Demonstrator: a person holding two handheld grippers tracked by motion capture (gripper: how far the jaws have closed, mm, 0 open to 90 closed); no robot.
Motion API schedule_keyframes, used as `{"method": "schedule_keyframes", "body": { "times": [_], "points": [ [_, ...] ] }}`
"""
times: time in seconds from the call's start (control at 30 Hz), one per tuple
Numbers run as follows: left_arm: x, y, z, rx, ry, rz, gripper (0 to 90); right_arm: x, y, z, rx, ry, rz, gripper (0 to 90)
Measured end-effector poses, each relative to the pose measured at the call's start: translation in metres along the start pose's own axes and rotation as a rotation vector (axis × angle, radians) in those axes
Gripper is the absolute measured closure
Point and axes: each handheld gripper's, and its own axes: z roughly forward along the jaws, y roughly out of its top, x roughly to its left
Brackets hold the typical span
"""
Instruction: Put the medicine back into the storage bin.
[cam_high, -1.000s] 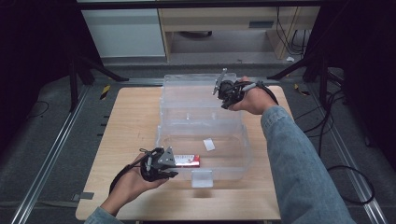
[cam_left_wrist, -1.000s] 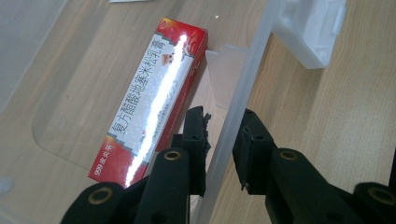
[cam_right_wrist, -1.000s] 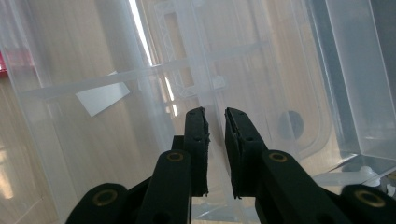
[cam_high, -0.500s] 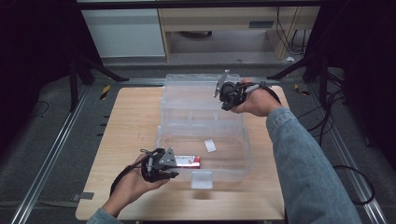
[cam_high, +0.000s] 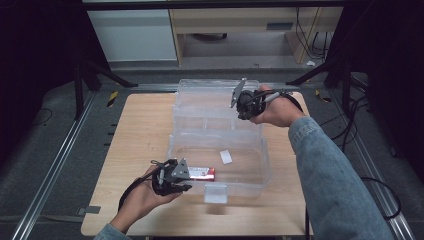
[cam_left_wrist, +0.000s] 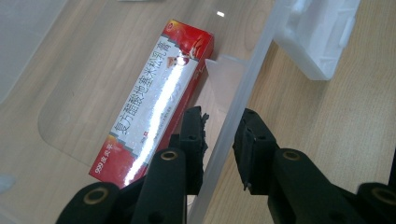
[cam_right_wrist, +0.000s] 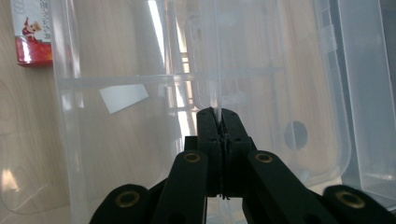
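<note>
Your left gripper (cam_left_wrist: 219, 140) clamped on the clear plastic storage box's (cam_high: 260, 165) front wall, red carton (cam_left_wrist: 156, 105) just inside, your right gripper (cam_right_wrist: 218, 122), jaws just closing, pinching its raised lid (cam_right_wrist: 261, 56).

High view overhead, far; gripper views close; all share clear box (cam_high: 220, 145).

The tabletop (cam_high: 145, 130) is pale wood with a fine straight grain; the storage box (cam_high: 220, 150) is clear, colourless plastic, its latch (cam_high: 216, 192) a milky, frosted white; a small white label (cam_high: 226, 157) shows on the box; the carton (cam_left_wrist: 154, 98) inside is red at both ends with a white middle band carrying dark blue characters, gold trim at one corner and white lettering on the lower red end; the left tongs (cam_left_wrist: 219, 135) and the right tongs (cam_right_wrist: 218, 122) are matt black with brass-coloured rivets; the person's sleeve (cam_high: 330, 175) is faded blue denim; the floor (cam_high: 50, 150) is dark grey.
</note>
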Motion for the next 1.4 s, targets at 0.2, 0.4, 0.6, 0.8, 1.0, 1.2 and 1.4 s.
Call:
{"method": "schedule_keyframes", "body": {
  "times": [0.2,0.4,0.6,0.8,1.0,1.2,1.4],
  "points": [
    [0.000,0.000,0.000,-0.005,0.001,-0.004,72.8,0.004,-0.003,-0.007,-0.038,0.006,0.001,89.4],
    [-0.001,0.000,0.000,-0.006,0.006,-0.006,72.7,0.011,-0.006,-0.015,-0.073,0.013,-0.005,89.8],
    [0.000,0.001,0.001,-0.004,0.010,-0.002,72.3,0.017,-0.009,-0.023,-0.094,0.030,-0.009,89.9],
    [-0.001,0.002,0.001,-0.005,0.012,-0.009,71.9,0.023,-0.013,-0.029,-0.128,0.050,-0.001,90.0],
    [-0.001,0.002,0.001,-0.003,0.016,-0.008,71.6,0.028,-0.018,-0.032,-0.157,0.046,0.016,90.0],
    [0.000,0.003,0.002,-0.002,0.022,-0.012,71.0,0.035,-0.023,-0.035,-0.181,0.046,0.023,90.0],
    [0.001,0.003,0.002,-0.001,0.024,-0.014,70.4,0.040,-0.026,-0.039,-0.194,0.048,0.023,90.0]
  ]
}}
